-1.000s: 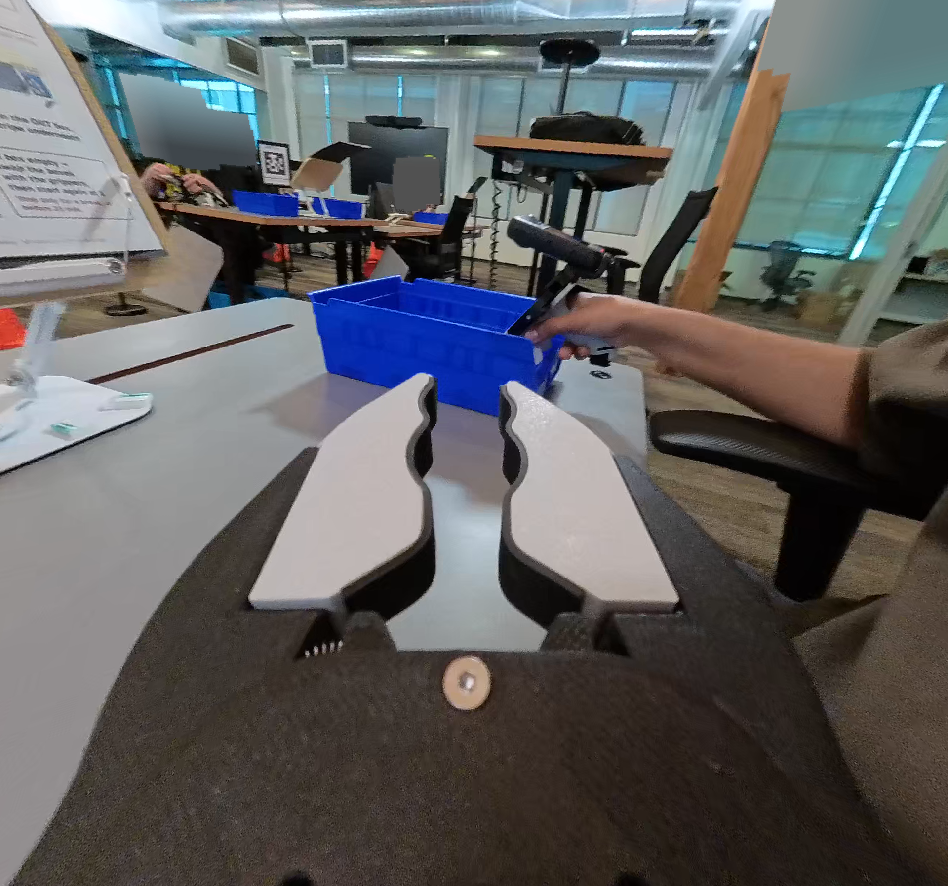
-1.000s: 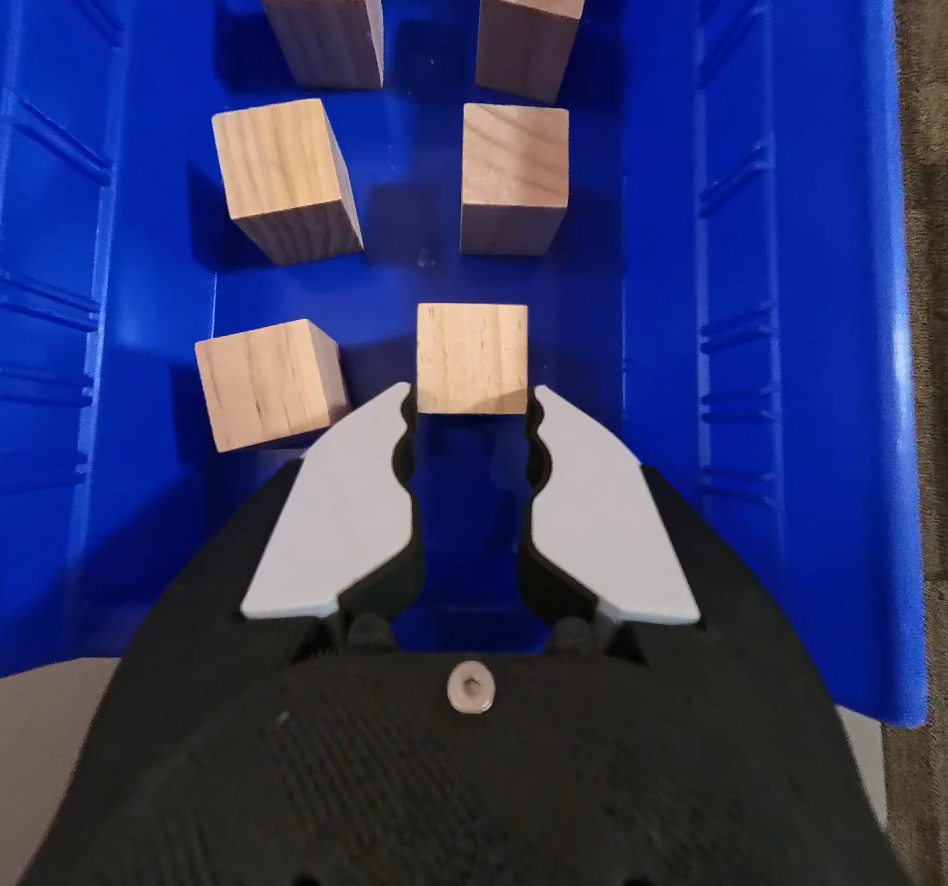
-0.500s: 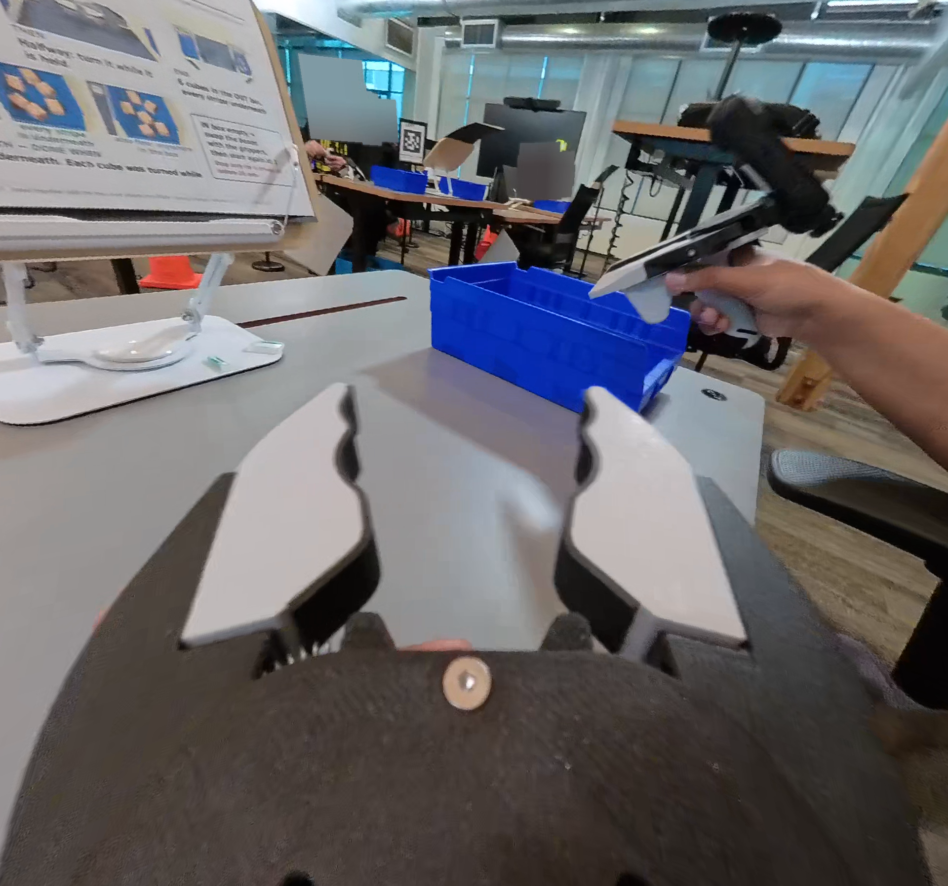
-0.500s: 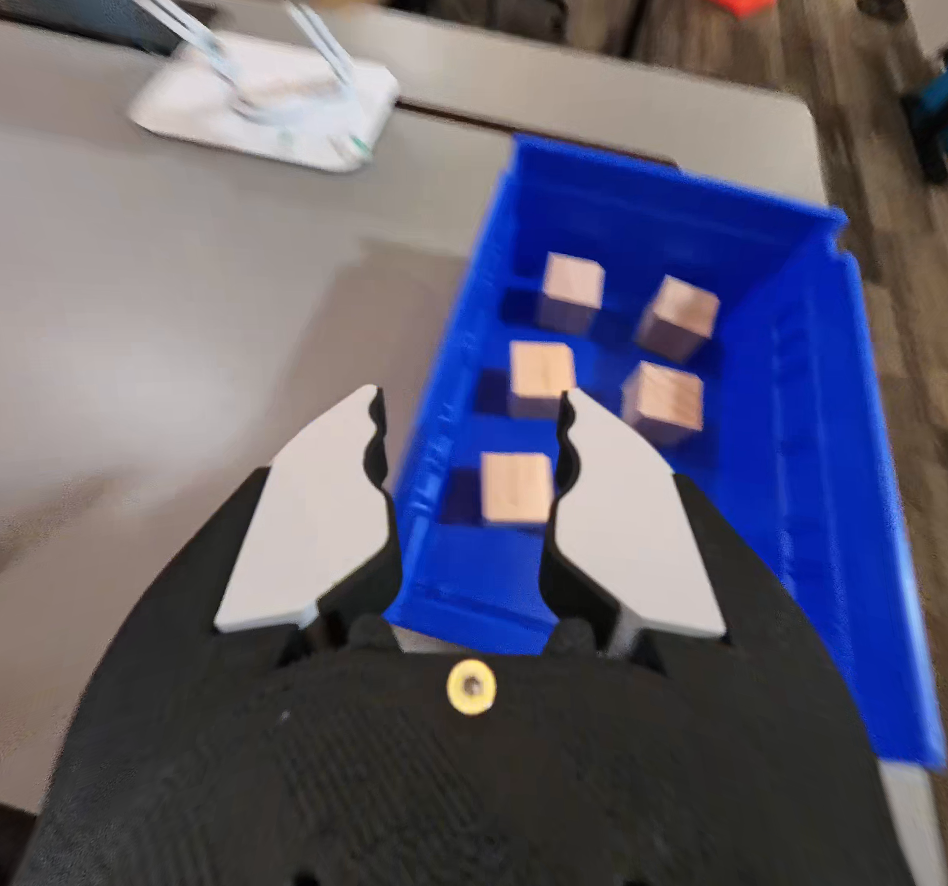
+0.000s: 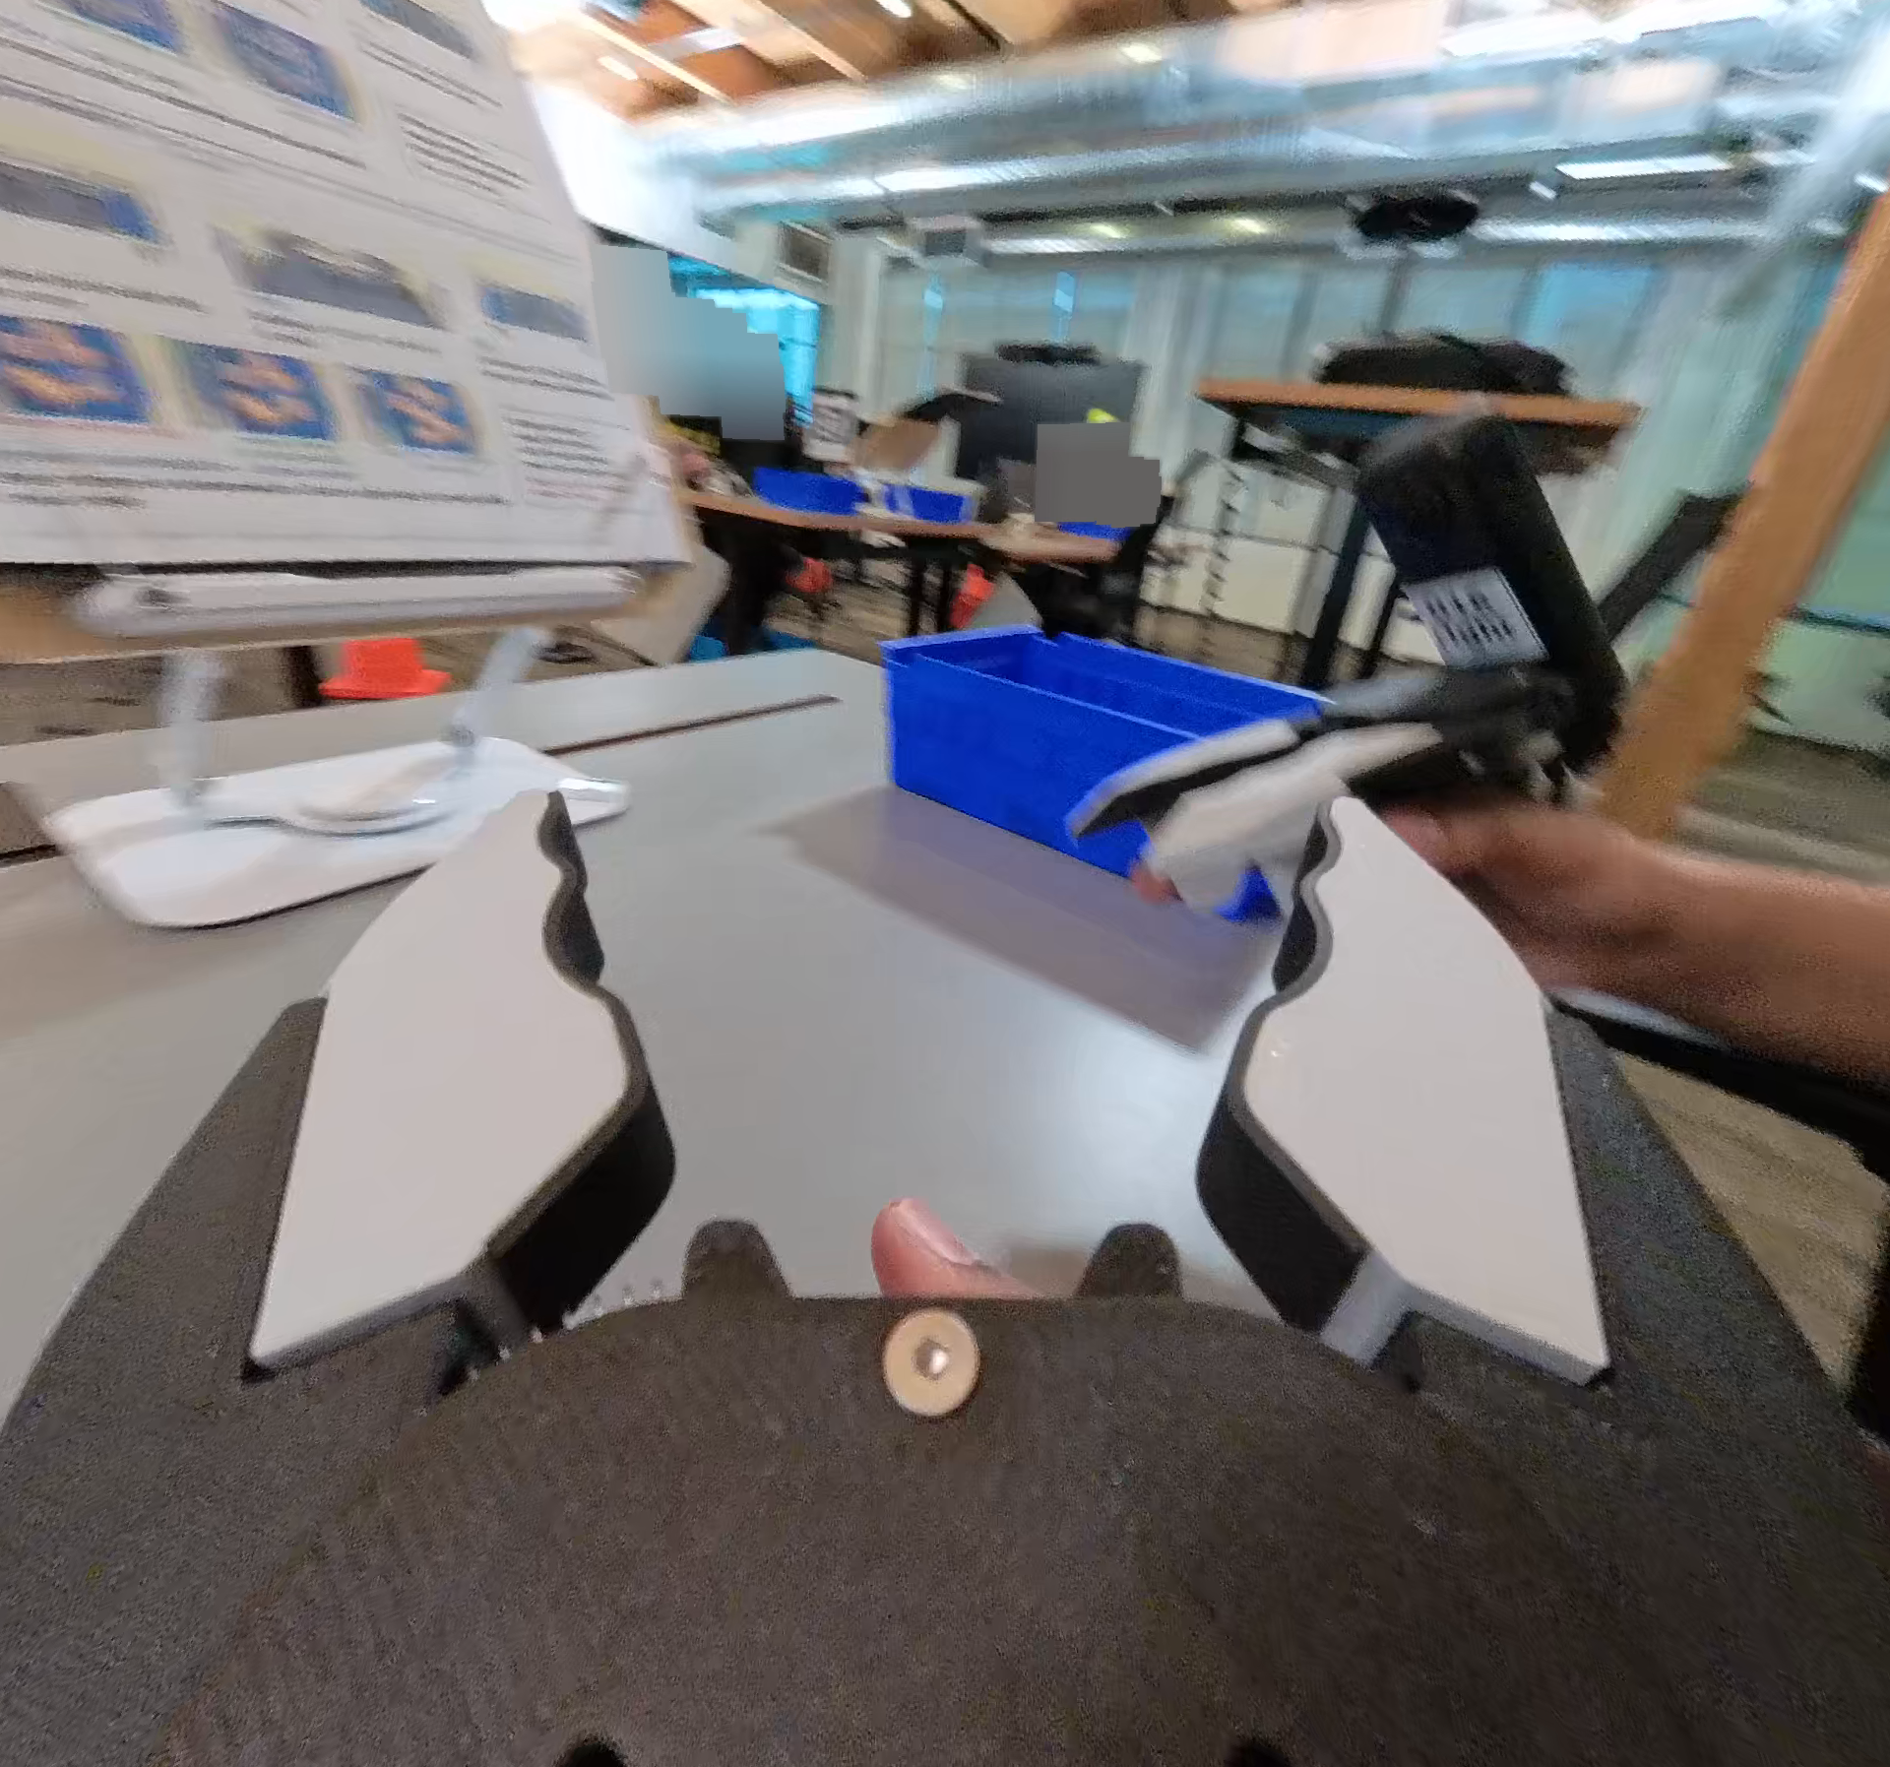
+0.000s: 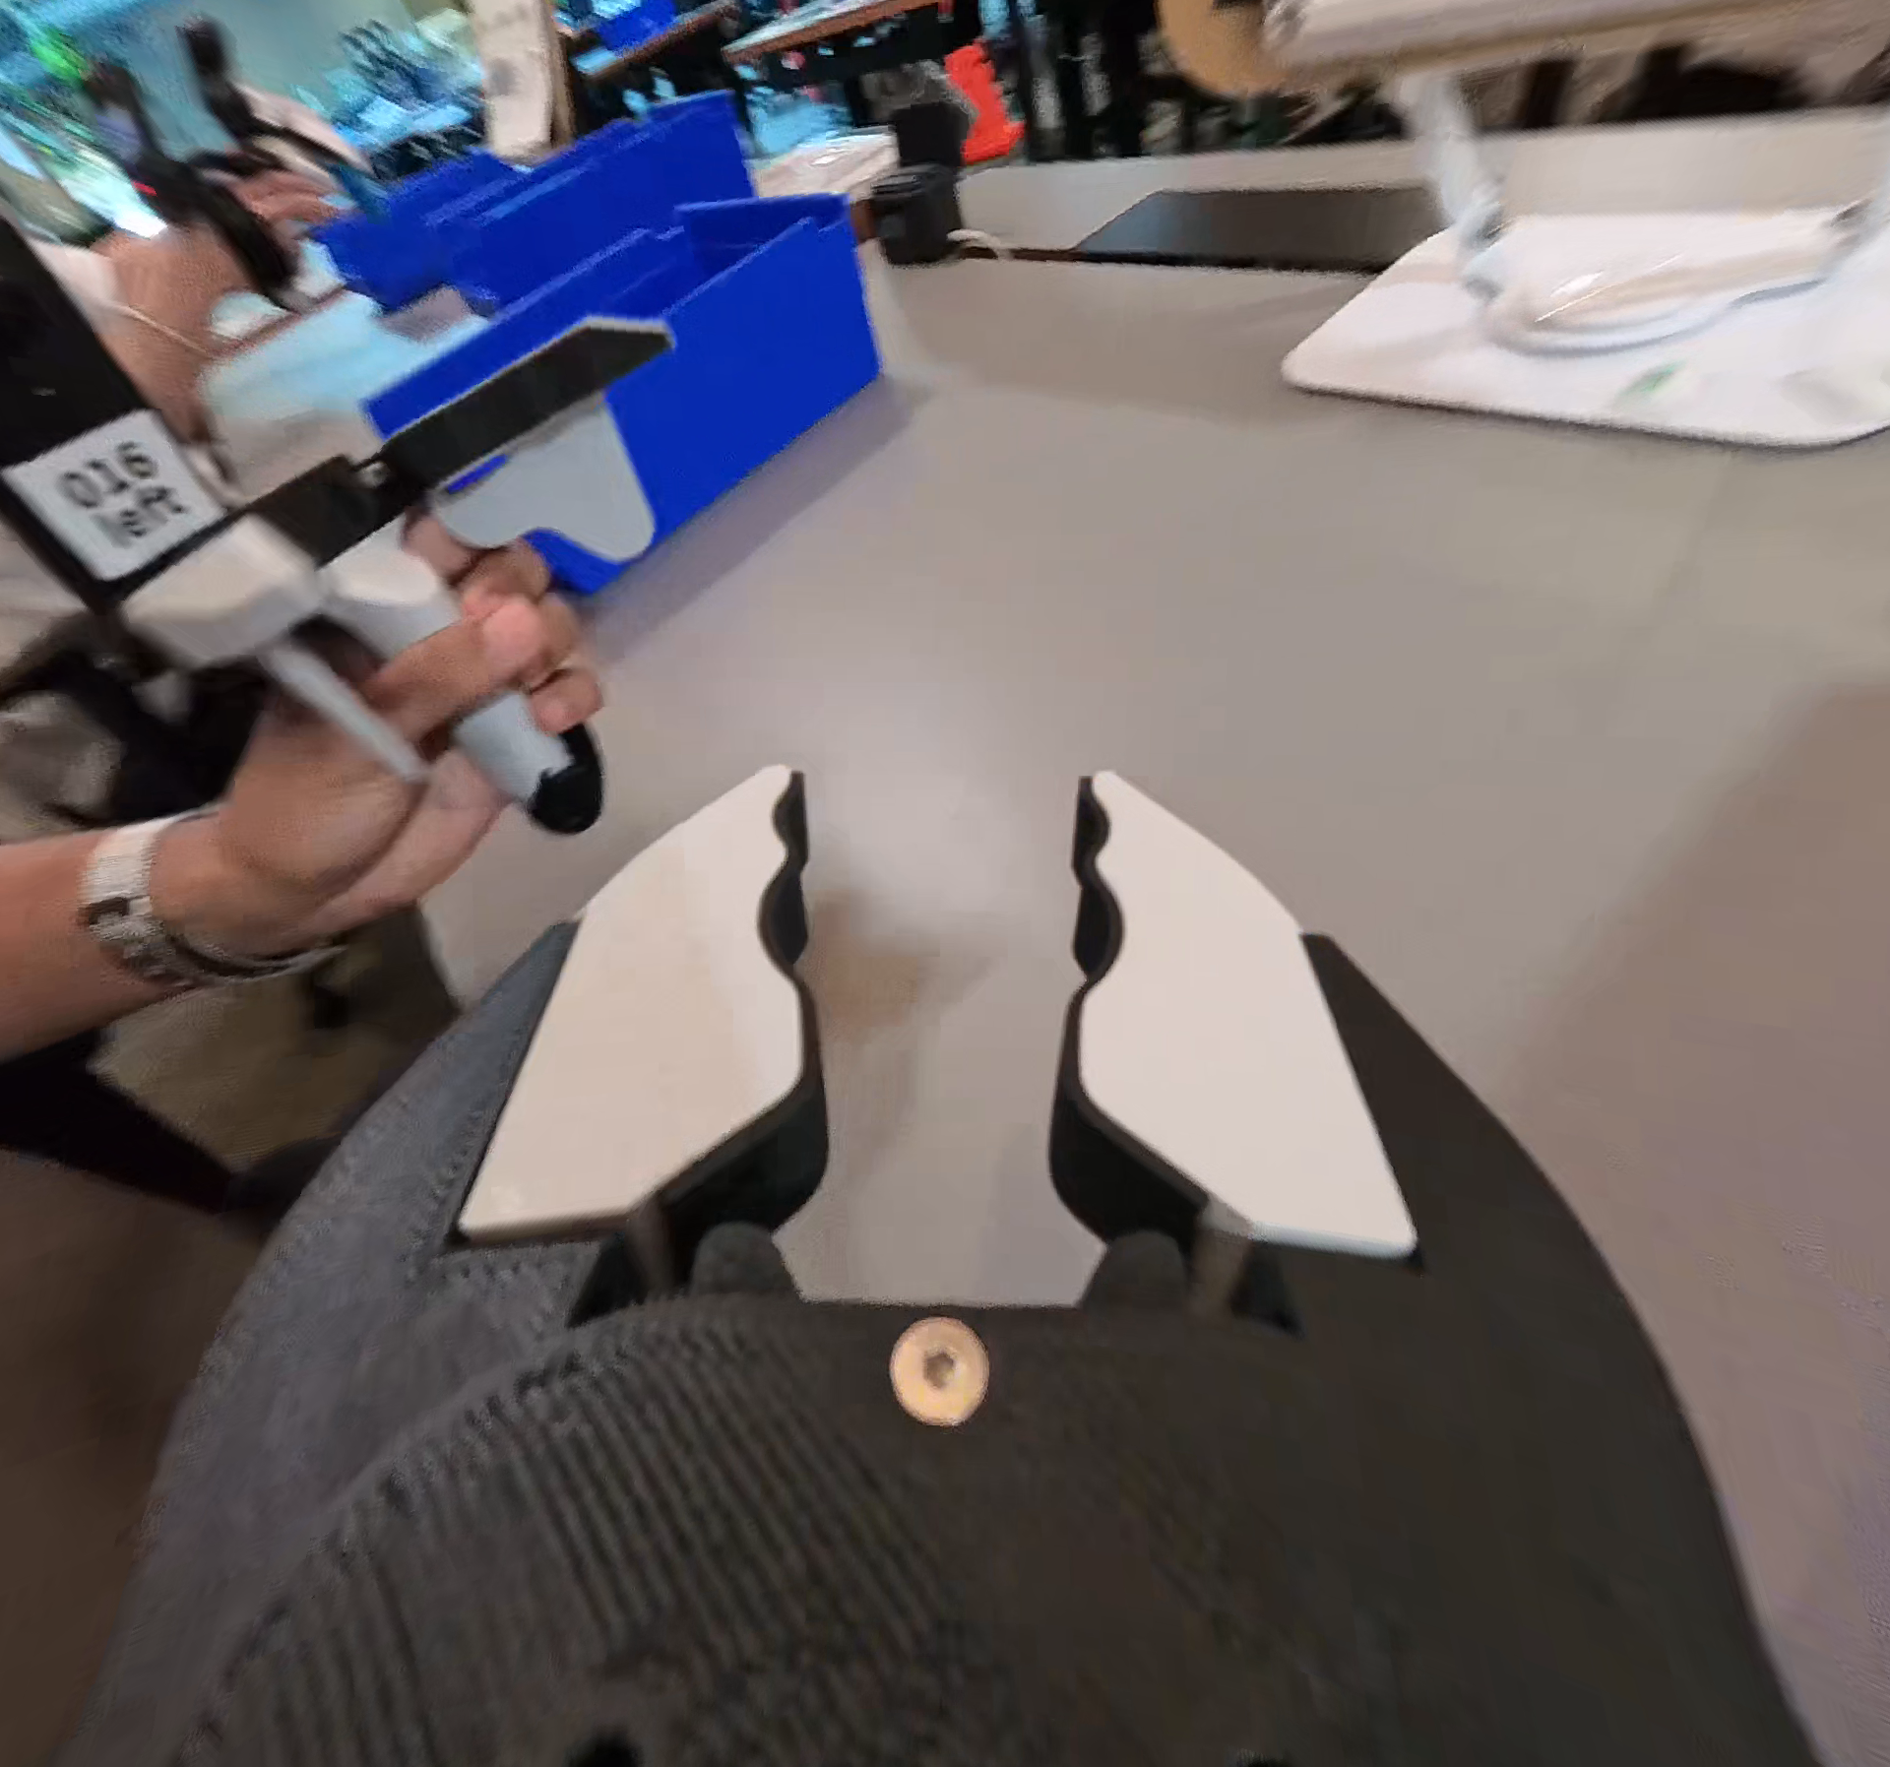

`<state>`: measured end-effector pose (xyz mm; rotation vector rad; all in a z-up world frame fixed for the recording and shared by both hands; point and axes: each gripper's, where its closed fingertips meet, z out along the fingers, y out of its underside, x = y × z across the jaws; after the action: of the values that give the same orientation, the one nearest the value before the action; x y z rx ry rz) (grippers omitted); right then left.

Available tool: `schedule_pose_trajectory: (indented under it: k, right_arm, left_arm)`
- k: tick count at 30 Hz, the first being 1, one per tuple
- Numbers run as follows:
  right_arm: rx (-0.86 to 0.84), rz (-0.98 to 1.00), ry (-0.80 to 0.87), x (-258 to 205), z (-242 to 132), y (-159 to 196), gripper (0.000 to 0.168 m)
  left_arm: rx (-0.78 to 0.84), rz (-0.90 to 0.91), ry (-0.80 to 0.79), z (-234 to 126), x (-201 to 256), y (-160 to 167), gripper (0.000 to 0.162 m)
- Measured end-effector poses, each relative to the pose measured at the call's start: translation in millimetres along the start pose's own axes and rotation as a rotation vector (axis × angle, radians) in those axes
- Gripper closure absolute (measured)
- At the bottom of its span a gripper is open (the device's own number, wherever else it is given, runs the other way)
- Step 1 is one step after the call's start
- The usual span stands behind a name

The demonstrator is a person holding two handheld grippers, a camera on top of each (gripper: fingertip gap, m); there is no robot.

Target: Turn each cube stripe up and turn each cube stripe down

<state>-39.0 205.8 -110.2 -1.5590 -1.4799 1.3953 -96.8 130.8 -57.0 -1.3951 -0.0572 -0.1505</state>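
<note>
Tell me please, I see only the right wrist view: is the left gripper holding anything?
Observer: No. In the left wrist view the left gripper is wide open, with only the grey table between its fingers.
Operator: Can that view see inside the blue plastic bin?
Observer: No. It sees the blue plastic bin from the side, so the inside is hidden.
Operator: Where is my gripper there?
Observer: The right gripper overlaps the bin's near corner. I cannot tell if they touch.

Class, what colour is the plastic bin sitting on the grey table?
The rectangular plastic bin is solid bright blue, clearest in the left wrist view.
</note>
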Motion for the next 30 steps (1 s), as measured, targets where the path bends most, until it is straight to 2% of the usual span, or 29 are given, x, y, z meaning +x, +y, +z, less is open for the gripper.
schedule_pose_trajectory:
  k: [2,5,7,10,12,14,16,18,20,22,24,28,30]
  right_arm:
    - [-0.013,0.103,-0.084,-9,10,14,0.117]
    - [-0.035,0.270,-0.210,-19,18,22,0.115]
    - [-0.014,0.320,-0.238,-19,18,20,0.114]
    - [-0.009,0.284,-0.212,-14,15,19,0.114]
    - [-0.004,0.245,-0.188,-12,12,18,0.115]
    - [-0.003,0.224,-0.179,-13,12,18,0.115]
    - [-0.011,0.226,-0.190,-17,14,20,0.115]
    - [-0.019,0.242,-0.209,-22,16,21,0.115]
    - [-0.023,0.245,-0.218,-26,16,22,0.115]
    - [-0.031,0.223,-0.211,-28,17,24,0.115]
    - [-0.036,0.197,-0.198,-27,17,25,0.115]
    - [-0.037,0.188,-0.192,-27,17,25,0.115]
    - [-0.036,0.198,-0.194,-27,18,25,0.115]
  left_arm:
    - [0.028,0.014,-0.102,-10,-21,-9,0.047]
    - [-0.039,0.073,-0.101,-17,-33,-3,0.047]
    - [-0.047,0.063,-0.136,-20,-44,-1,0.053]
    - [-0.019,0.026,-0.196,-24,-57,-5,0.107]
    - [-0.029,0.044,-0.214,-25,-60,-4,0.118]
    - [-0.006,0.090,-0.208,-26,-57,-8,0.113]
    - [0.040,0.155,-0.291,-30,-64,-16,0.094]
    - [0.059,0.205,-0.320,-30,-64,-21,0.083]
    - [0.062,0.190,-0.315,-28,-63,-23,0.073]
    - [0.038,0.109,-0.395,-28,-73,-23,0.060]
    - [0.008,0.080,-0.470,-29,-82,-21,0.064]
    - [-0.046,0.166,-0.651,-37,-98,-21,0.065]
    - [-0.042,0.198,-0.719,-40,-104,-24,0.082]
